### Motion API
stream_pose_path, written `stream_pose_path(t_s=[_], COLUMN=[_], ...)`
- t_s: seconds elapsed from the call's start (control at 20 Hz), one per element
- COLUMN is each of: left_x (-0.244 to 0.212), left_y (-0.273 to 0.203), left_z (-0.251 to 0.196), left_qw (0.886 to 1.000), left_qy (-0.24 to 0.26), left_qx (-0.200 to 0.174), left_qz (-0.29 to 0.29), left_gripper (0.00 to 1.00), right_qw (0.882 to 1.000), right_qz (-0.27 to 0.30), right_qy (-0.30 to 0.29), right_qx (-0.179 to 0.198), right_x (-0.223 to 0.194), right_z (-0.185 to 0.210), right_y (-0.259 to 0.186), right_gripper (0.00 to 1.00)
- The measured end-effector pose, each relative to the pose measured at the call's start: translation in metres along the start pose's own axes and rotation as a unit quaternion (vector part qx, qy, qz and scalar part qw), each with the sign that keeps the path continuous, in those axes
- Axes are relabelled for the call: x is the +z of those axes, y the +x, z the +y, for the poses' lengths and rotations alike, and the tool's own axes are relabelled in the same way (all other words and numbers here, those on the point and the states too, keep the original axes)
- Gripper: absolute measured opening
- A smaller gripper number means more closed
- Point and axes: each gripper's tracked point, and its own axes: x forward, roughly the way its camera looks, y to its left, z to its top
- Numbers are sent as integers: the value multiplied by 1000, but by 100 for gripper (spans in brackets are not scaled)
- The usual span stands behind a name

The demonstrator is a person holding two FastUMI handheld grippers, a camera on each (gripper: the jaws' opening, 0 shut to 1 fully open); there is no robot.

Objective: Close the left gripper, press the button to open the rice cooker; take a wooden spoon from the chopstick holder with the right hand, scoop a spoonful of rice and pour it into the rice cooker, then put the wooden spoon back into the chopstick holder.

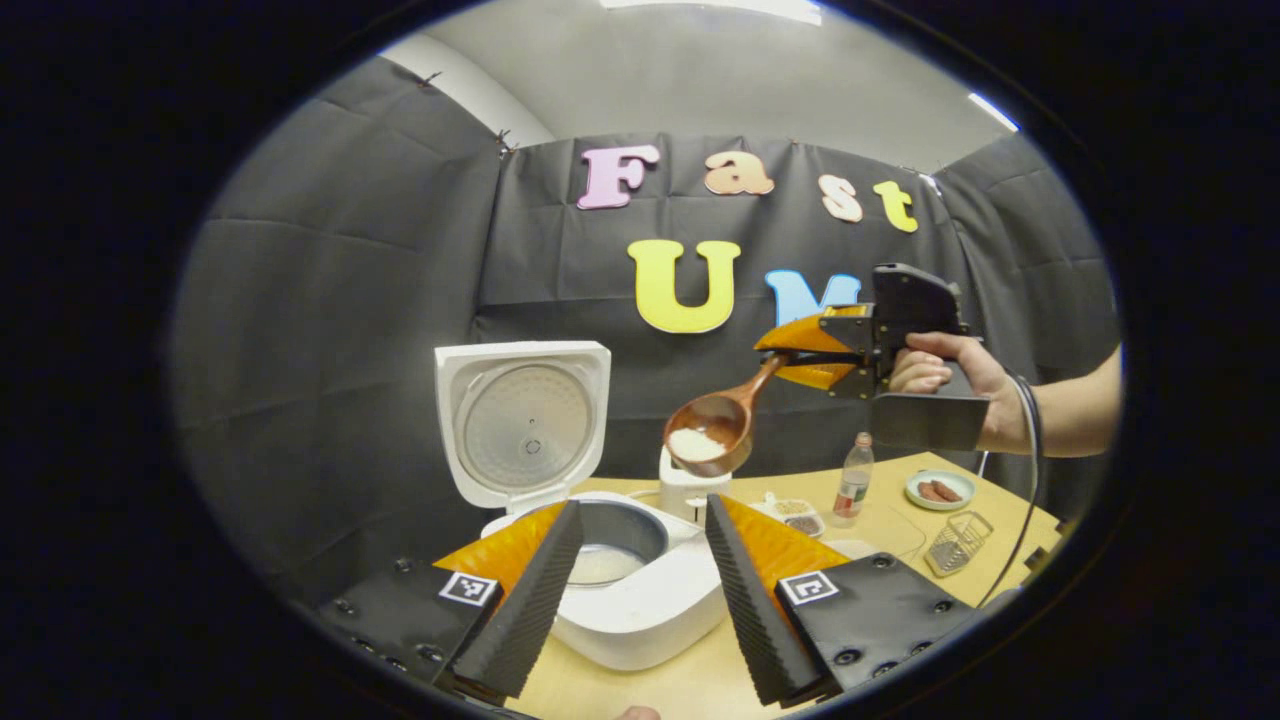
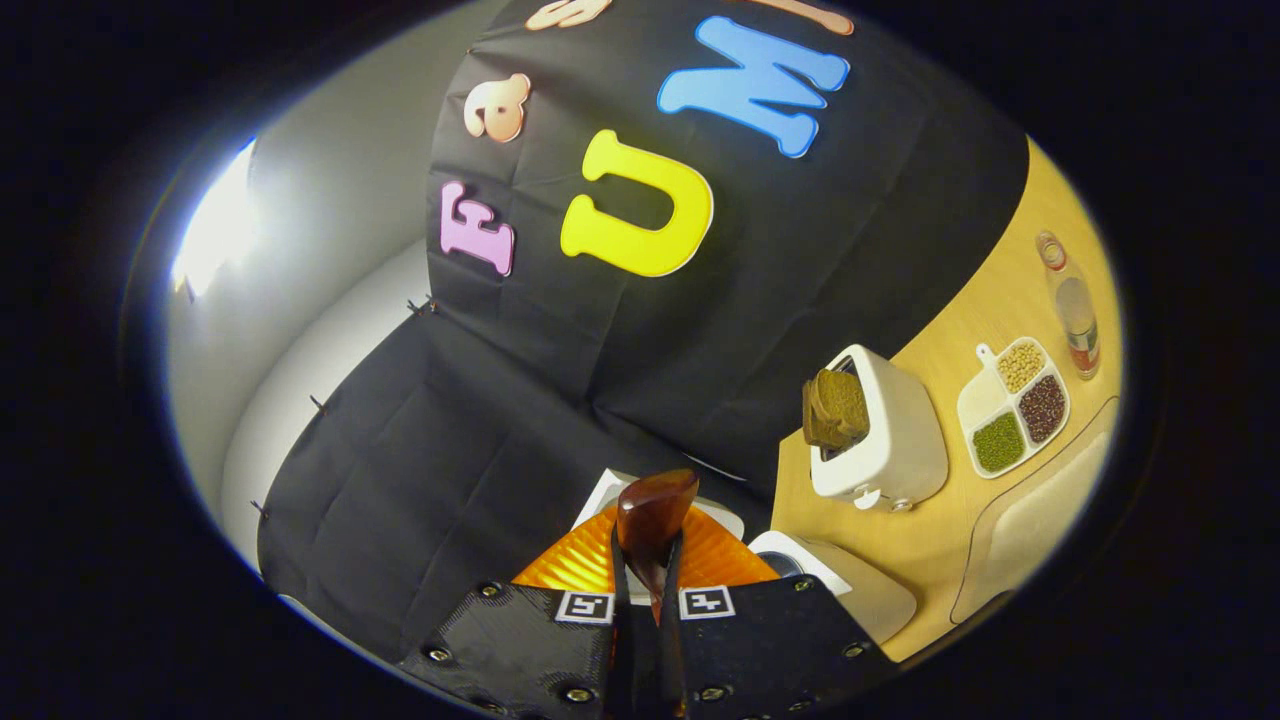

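Note:
The white rice cooker (image 1: 640,610) stands open on the table, its lid (image 1: 522,420) upright, and some rice lies in the inner pot (image 1: 610,550). My left gripper (image 1: 640,590) is open just above the cooker's front, one finger on each side of the pot. A hand holds my right gripper (image 1: 778,358) high to the right, shut on the handle of the wooden spoon (image 1: 712,432). The spoon's bowl carries white rice and hangs above the cooker's right back edge. In the right gripper view, the spoon (image 2: 655,515) sticks out between the shut fingers of my right gripper (image 2: 645,590).
A white toaster (image 2: 885,440) with bread (image 2: 835,405) stands behind the cooker. To its right are a divided dish of beans (image 2: 1015,405), a bottle (image 1: 853,480), a small plate of food (image 1: 940,488) and a wire holder (image 1: 958,542). A cable hangs from the right hand.

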Motion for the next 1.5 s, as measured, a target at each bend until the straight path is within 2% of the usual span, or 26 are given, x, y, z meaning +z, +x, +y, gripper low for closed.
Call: stream_pose_path(t_s=[0.2, 0.45, 0.55, 0.75, 0.95, 1.05, 1.15, 1.35, 1.45, 1.5], left_x=[4, 11, 10, 15, 15, 13, 11, 7, 9, 10], left_y=[3, 2, -1, -6, -12, -16, -22, -30, -34, -35], left_z=[-1, -1, 0, 2, 9, 12, 16, 16, 14, 13], left_qw=[1000, 1000, 1000, 1000, 999, 999, 999, 998, 998, 998], left_qy=[1, 9, 5, -6, -6, -6, -6, -5, -2, -1], left_qx=[0, 2, 7, 21, 35, 42, 49, 58, 61, 62], left_qz=[-2, -3, -3, -6, -8, -6, -3, 0, 0, -1], left_gripper=[87, 87, 87, 87, 87, 87, 87, 87, 87, 87], right_qw=[998, 990, 981, 954, 908, 887, 854, 767, 742, 740], right_qz=[49, 86, 99, 133, 163, 175, 181, 193, 197, 195], right_qy=[-26, -112, -159, -258, -374, -418, -484, -611, -640, -641], right_qx=[-6, -30, -41, -70, -90, -84, -65, 3, 38, 48], right_x=[-29, -67, -82, -111, -138, -155, -169, -199, -210, -211], right_z=[-15, -28, -33, -50, -62, -57, -47, -18, -7, -2], right_y=[55, 101, 114, 132, 153, 158, 158, 147, 140, 138], right_gripper=[9, 9, 9, 9, 9, 10, 9, 10, 9, 9])
